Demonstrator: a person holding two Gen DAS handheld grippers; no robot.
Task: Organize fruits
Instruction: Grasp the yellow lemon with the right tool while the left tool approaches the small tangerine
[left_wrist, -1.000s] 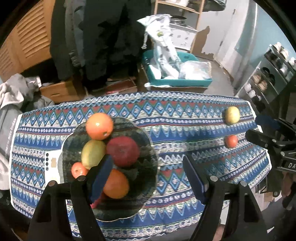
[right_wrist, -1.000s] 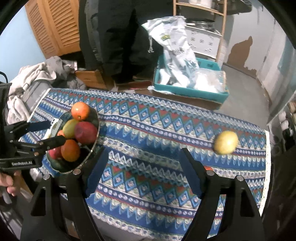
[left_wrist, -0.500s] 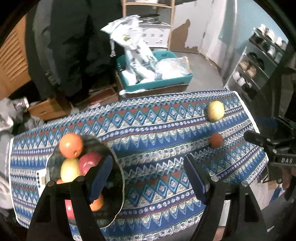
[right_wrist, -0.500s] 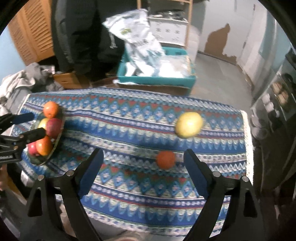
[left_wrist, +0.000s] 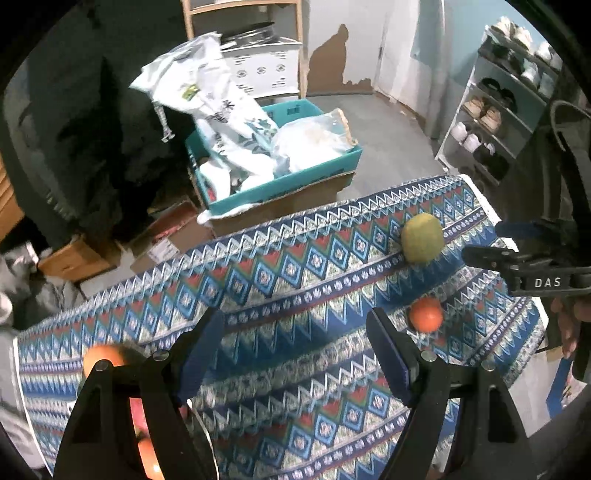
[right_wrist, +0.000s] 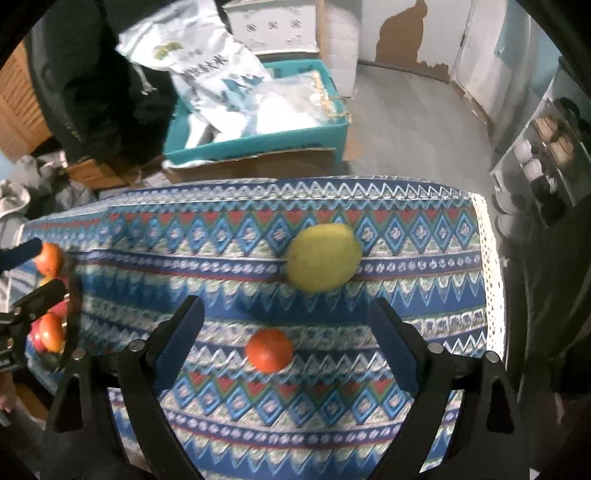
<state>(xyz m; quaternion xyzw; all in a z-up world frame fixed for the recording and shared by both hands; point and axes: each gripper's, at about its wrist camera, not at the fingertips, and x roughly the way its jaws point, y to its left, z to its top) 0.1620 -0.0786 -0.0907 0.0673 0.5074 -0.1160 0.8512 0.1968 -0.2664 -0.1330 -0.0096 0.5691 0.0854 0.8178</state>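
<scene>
My right tongs (right_wrist: 286, 345) hang spread and empty, straddling the small round orange tangerine (right_wrist: 269, 350) on the patterned blue cloth-covered bench (right_wrist: 369, 424), lined up for pickup; the yellow-green pear-like fruit (right_wrist: 324, 257) lies just beyond. My left tongs (left_wrist: 295, 358), also spread, hover beside the fruit-filled plate (left_wrist: 201, 435).

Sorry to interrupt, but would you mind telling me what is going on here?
A person holding two grippers is sorting fruit on a patterned tablecloth. The right gripper is open, with the small orange between its fingers; a yellow fruit lies beyond. The left gripper is open and empty, near the fruit bowl.
</scene>
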